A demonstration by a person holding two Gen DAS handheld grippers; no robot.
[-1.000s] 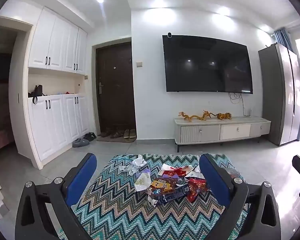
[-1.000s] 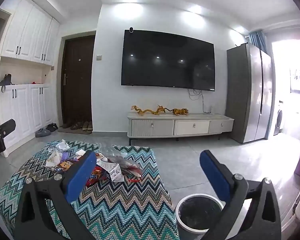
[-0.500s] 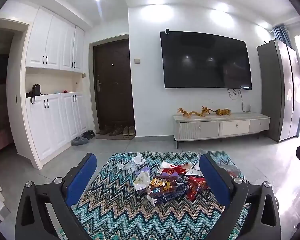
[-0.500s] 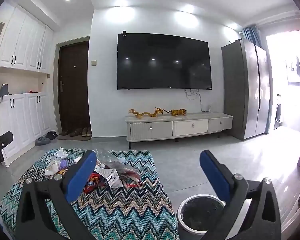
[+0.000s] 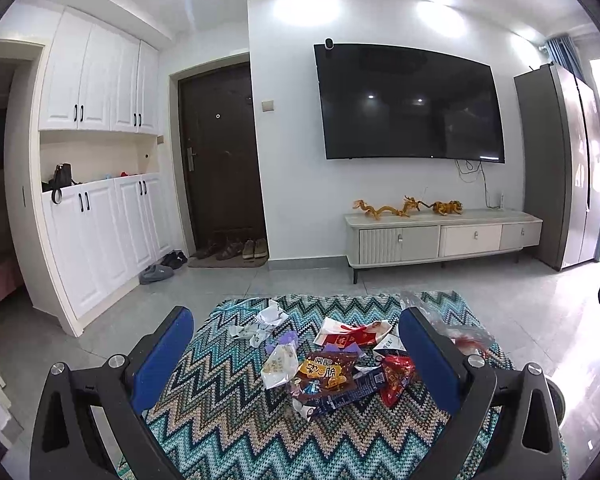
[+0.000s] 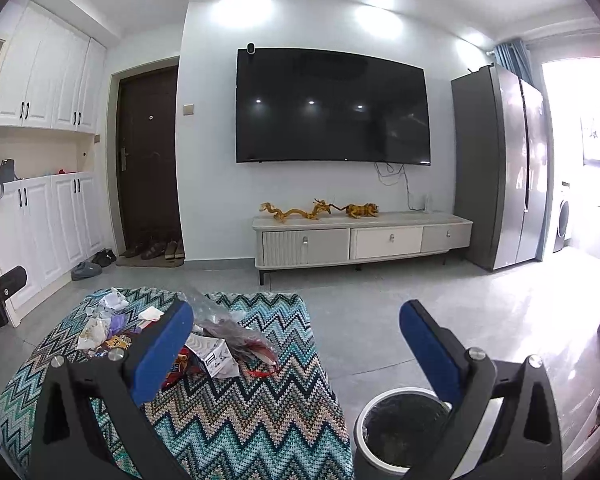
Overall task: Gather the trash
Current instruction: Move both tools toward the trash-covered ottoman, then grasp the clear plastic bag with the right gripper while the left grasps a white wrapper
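Note:
A heap of snack wrappers [image 5: 332, 372], crumpled paper [image 5: 272, 316] and a clear plastic bag [image 5: 456, 328] lies on a zigzag-patterned cloth [image 5: 236, 424] over a low table. My left gripper [image 5: 296, 356] is open above the near side of the heap, holding nothing. In the right wrist view the same trash pile [image 6: 208, 344] lies at the left, and a round white bin with a dark liner [image 6: 400, 428] stands on the floor right of the table. My right gripper [image 6: 296, 352] hangs open and empty, with its right finger over the bin's rim.
A TV cabinet [image 6: 360, 240] with golden figurines stands at the far wall under a large TV [image 6: 332, 108]. A grey fridge [image 6: 500, 168] is at the right, white cupboards [image 5: 96, 216] and a dark door at the left. Grey tiled floor [image 6: 380, 312] surrounds the table.
Both views have tilted and shifted slightly; the right gripper has drifted so the bin shows more under its right finger. The trash has not moved and both grippers stay open.

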